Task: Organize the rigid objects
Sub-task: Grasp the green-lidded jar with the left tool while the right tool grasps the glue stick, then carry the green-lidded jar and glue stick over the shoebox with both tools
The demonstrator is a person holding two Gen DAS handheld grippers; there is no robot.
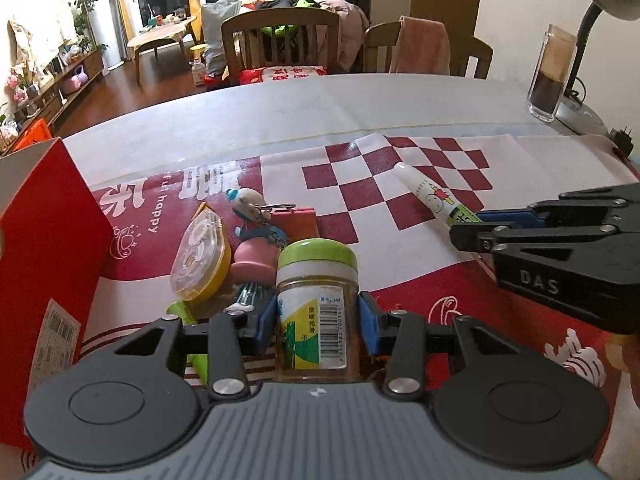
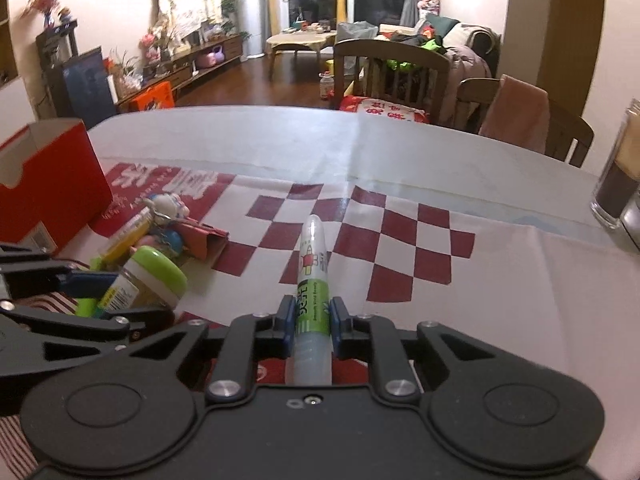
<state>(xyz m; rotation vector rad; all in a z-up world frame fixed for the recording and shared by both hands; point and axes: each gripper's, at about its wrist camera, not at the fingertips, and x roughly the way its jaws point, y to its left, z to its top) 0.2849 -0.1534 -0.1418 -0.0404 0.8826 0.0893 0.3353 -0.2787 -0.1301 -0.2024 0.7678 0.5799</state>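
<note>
Left claw [image 1: 316, 316] is gripping green-lidded jar [image 1: 316, 280]; right claw [image 2: 311, 320] is clenching glue tube [image 2: 312, 264], seemingly just above the tabletop [image 2: 500, 280]

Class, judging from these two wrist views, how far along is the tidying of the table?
Done: nothing visibly sorted yet. In hand: left gripper clamps the green-lidded glass jar; right gripper clamps the white-and-green tube. Left: the yellow case and keychain figure beside the red box.
</note>
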